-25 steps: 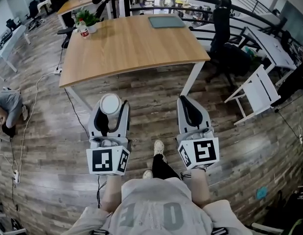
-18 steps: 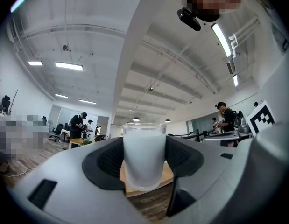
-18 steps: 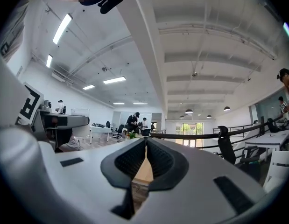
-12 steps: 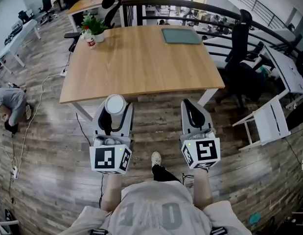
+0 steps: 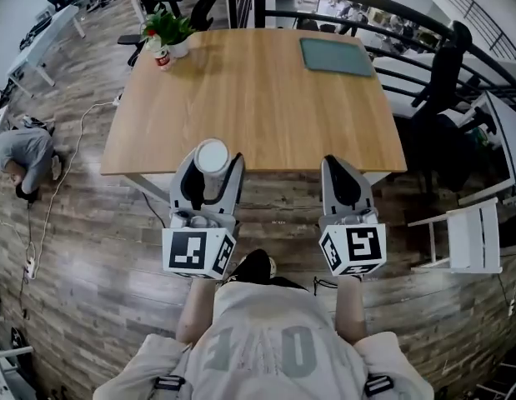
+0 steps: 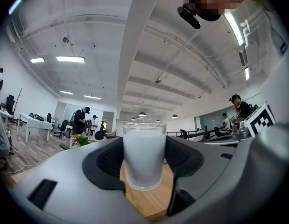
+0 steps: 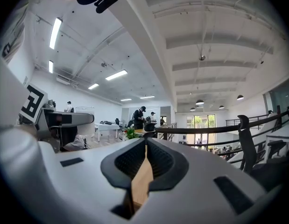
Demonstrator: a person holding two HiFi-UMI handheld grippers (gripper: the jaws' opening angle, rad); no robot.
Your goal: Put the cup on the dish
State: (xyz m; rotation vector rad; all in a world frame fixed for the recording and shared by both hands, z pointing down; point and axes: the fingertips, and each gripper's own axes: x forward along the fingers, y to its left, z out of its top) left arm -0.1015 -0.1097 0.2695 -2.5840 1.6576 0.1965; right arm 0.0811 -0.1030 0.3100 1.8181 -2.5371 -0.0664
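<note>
upright frosted cup [image 5: 212,155] was clamped in the left gripper [image 5: 212,165], right gripper [image 5: 344,172] was clenched empty, and the teal dish [image 5: 337,57] was seen far ahead-right on the table [image 5: 249,98].

Frosted white glass cup [image 5: 212,156]: straight-sided, upright, empty-looking. Clamped between jaws of left gripper [image 5: 212,164], at the near edge of the table [image 5: 266,90].

The left fingers [image 5: 187,187] hide the cup's [image 5: 212,155] sides from above. The small item [image 5: 163,58] by the plant [image 5: 167,30] at the bench's [image 5: 258,98] far-left corner is too small to identify.
</note>
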